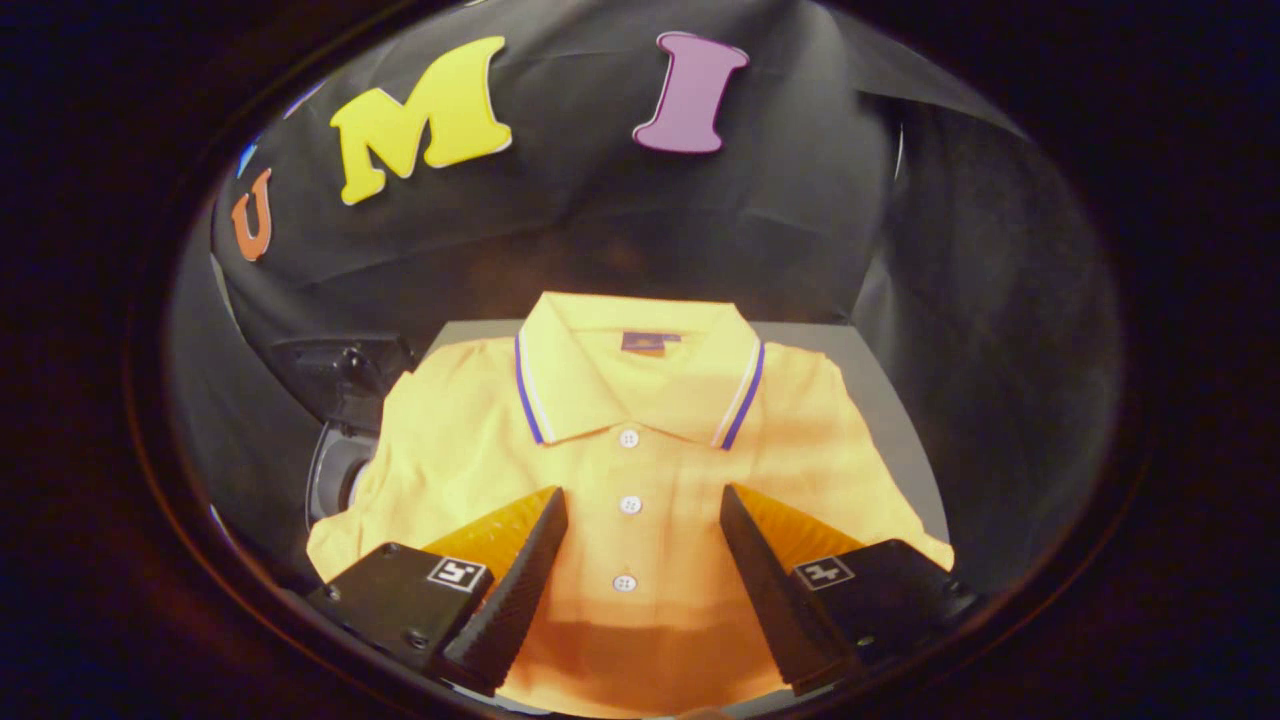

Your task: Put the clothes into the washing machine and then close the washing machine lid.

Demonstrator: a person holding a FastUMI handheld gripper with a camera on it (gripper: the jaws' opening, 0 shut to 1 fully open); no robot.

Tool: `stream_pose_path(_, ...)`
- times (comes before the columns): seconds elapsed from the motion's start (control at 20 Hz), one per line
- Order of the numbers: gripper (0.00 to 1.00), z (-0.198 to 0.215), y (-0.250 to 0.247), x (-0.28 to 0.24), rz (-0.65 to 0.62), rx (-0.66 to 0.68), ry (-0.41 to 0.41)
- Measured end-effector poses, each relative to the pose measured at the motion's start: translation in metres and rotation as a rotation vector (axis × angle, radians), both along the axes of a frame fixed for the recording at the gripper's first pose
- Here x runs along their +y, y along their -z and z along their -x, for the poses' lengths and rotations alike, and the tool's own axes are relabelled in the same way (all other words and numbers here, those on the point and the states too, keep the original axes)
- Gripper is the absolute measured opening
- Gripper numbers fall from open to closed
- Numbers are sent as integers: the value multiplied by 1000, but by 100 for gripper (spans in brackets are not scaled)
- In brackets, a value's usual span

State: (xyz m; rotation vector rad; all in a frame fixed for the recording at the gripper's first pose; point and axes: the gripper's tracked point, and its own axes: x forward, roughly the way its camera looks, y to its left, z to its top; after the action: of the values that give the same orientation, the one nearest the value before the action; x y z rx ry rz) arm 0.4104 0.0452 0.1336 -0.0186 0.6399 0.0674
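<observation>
Washing machine [340, 440] partly visible left of the yellow polo shirt [620, 470], shirt flat on the grey surface [880, 400], gripper [640, 505] spread wide over its button placket, holding nothing, contact with fabric unclear.

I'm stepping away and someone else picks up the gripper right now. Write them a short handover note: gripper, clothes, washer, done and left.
Gripper: open, fingers spread wide, hovering over the shirt, gripping nothing.
Yellow polo shirt: folded flat on the grey table, collar on the far side, button placket running between the fingers.
Washing machine: dark unit just past the shirt's sleeve beside the table; from here I cannot tell how the lid stands.
Done: nothing yet; the shirt is not yet picked up.
Left: close on the shirt, lift it, drop it in the machine, shut the lid.
</observation>
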Motion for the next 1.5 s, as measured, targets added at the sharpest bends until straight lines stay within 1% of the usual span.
stream_pose_path(0.05, 94, -5, 9, 2, 6, 20, -22)
stream_pose_path(0.2, 84, -2, 6, 2, 4, 3, -46)
stream_pose_path(0.25, 76, -3, 4, 1, -14, -16, -30)
stream_pose_path(0.3, 68, -2, 2, 2, -13, -25, -33)
stream_pose_path(0.35, 57, -2, 6, 0, -12, -29, -31)
stream_pose_path(0.45, 30, 3, 5, 3, -5, -34, -6)
stream_pose_path(0.5, 18, 8, 4, 3, 10, -38, 6)
stream_pose_path(0.55, 8, 16, 6, 4, 25, -38, 3)
stream_pose_path(0.6, 7, 24, 7, 7, 22, -39, -8)
stream_pose_path(0.65, 6, 31, 6, 10, -8, -36, -18)
stream_pose_path(0.75, 5, 46, 1, 25, -119, -42, -34)
stream_pose_path(0.8, 4, 50, -3, 28, -149, -57, -38)
stream_pose_path(0.95, 4, 74, -19, 42, -183, -109, -53)
stream_pose_path(1.1, 4, 94, -53, 62, -227, -176, -80)
stream_pose_path(1.3, 4, 119, -94, 101, -292, -245, -121)
stream_pose_path(1.5, 4, 146, -130, 147, -310, -305, -178)
